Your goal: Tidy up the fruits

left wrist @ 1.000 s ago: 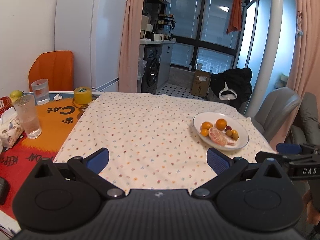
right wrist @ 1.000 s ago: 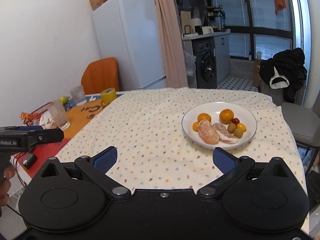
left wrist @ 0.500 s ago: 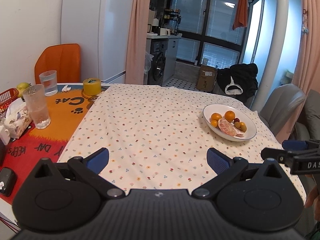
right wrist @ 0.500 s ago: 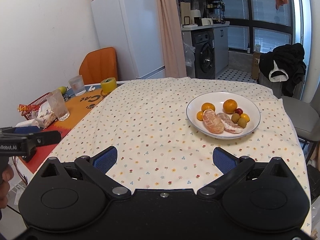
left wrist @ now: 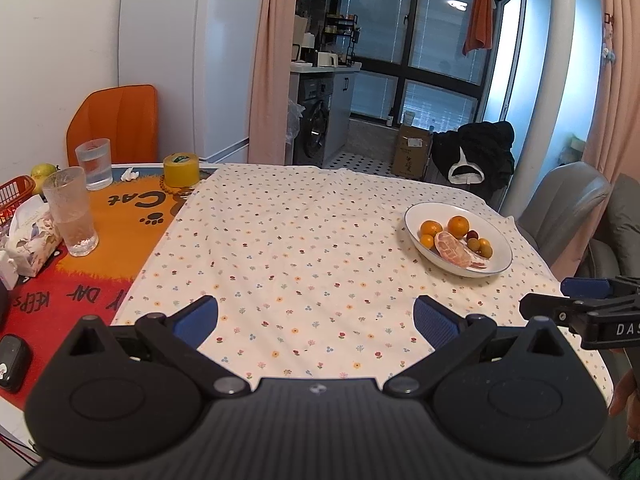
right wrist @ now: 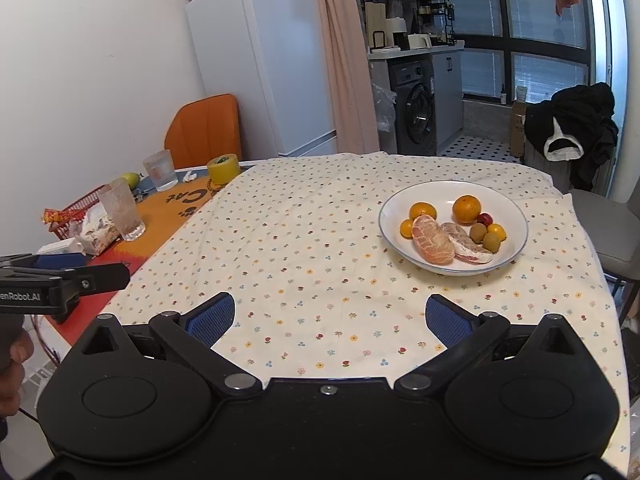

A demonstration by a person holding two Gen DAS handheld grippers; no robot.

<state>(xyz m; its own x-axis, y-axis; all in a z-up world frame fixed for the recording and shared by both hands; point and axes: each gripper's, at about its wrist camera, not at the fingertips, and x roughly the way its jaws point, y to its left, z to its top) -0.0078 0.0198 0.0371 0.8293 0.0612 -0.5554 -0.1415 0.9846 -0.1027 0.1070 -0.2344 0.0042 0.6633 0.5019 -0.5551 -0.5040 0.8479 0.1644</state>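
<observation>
A white plate (right wrist: 516, 212) (left wrist: 500, 248) sits on the right half of the flowered tablecloth (right wrist: 304, 240). It holds peeled pomelo pieces (right wrist: 434, 240), several oranges (right wrist: 466, 209), small green fruits (right wrist: 491, 241) and one red fruit (right wrist: 485, 219). My left gripper (left wrist: 316, 320) stands open over the cloth's near edge, with nothing between its fingers. My right gripper (right wrist: 331, 317) is also open and empty, held near the front edge, short of the plate. Each gripper shows at the side of the other's view.
On the orange cat mat (left wrist: 116, 216) at the left stand two glasses (left wrist: 72, 210), a yellow tape roll (left wrist: 181, 169), a tissue pack (left wrist: 28, 236) and a red basket (left wrist: 14, 192). An orange chair (left wrist: 116, 124) and a grey chair (left wrist: 568, 204) flank the table.
Both grippers have drawn back and risen a little, so the plate looks farther off and more of the table shows. Both stay open.
</observation>
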